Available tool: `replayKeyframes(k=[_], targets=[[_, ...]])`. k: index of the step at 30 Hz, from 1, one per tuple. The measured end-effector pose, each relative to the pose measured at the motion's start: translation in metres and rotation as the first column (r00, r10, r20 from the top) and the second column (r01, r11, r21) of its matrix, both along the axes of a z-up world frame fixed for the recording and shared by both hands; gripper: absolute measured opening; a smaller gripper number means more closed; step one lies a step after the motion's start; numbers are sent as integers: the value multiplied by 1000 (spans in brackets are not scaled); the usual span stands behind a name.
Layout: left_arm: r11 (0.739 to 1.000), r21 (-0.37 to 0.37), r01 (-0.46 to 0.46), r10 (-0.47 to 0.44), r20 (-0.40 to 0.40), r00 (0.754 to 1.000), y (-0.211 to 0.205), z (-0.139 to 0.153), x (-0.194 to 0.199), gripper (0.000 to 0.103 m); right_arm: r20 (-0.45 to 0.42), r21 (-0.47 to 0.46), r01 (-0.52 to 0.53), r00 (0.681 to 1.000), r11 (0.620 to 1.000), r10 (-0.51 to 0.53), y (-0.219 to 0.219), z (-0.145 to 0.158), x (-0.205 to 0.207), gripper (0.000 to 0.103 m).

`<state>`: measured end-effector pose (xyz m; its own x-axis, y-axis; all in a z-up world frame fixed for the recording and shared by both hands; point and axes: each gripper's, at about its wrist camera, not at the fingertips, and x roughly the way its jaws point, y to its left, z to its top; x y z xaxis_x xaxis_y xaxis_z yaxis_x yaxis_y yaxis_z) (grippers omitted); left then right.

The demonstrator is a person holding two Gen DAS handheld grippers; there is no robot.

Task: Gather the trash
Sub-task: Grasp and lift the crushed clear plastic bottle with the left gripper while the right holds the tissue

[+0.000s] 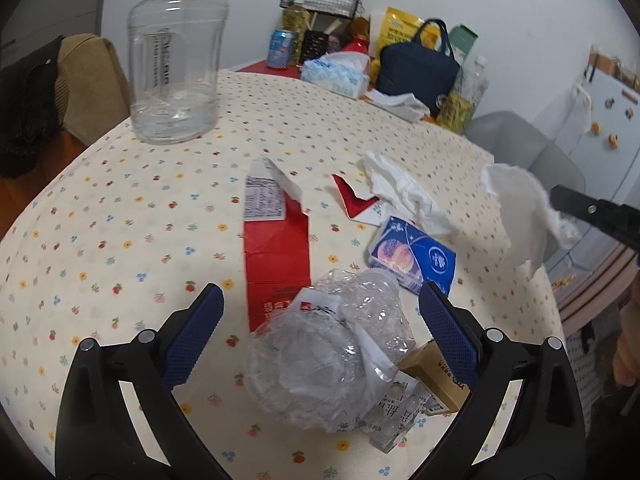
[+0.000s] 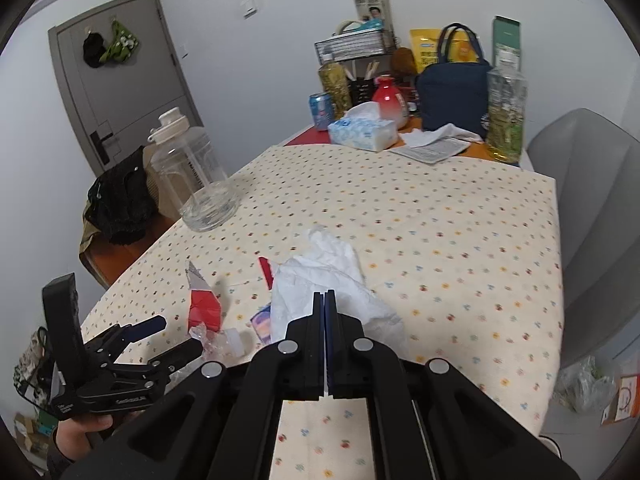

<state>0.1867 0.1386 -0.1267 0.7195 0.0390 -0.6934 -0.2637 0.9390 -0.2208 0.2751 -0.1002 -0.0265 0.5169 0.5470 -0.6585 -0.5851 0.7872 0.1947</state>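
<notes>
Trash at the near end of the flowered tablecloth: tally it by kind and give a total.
Crushed clear plastic bottle: 1
Torn red carton pieces: 2
Crumpled white tissues: 2, one lying loose, one pinched in the right tool
Blue-and-white paper packet: 1
Small brown cardboard box: 1
Clear blister pack: 1
Total: 8

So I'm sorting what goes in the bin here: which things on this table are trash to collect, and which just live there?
Trash to collect:
- white tissue, pinched in the right gripper
- second crumpled tissue
- crushed plastic bottle, between the open left gripper fingers
- torn red carton
- blue packet

Just lying about:
- big clear jug
- tissue box
- navy bag
- soda can
</notes>
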Motion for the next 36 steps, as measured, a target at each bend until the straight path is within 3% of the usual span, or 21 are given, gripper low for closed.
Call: replayKeyframes(k=[7,10,22,23,24,26,30,35,36], targets=[[999,30,28,-25,-84,996,-11,-16,12,97,-8,57,56,998,997,-56,-45,-3,-18,2],[1000,17,25,-23,-96,995,-11,-21,9,88,-15,88,85,996,992,-84,-62,-8,-29,2],[999,-19,43,-43,-6,999,1,8,-23,84,-98,213,177,982,961,-159,-102,-32,-62,2],[999,-20,47,-47,1,999,0,11,-24,79,-105,213,182,981,960,-162,-104,-35,-63,2],[998,-32,62,-62,9,998,-1,14,-24,46,-109,212,185,980,960,-164,-106,-36,-64,2],[996,-68,64,-65,0,998,-2,17,-22,42,-114,210,195,978,958,-174,-111,-38,-64,2],[993,-83,80,-81,-5,997,-8,16,-17,5,-111,216,206,976,954,-186,-118,-37,-66,2],[995,-55,86,-86,5,996,-18,24,-17,3,-111,225,217,974,950,-197,-128,-37,-69,2],[995,-50,85,-85,1,996,-19,25,-18,9,-112,227,219,974,949,-198,-129,-37,-69,2]])
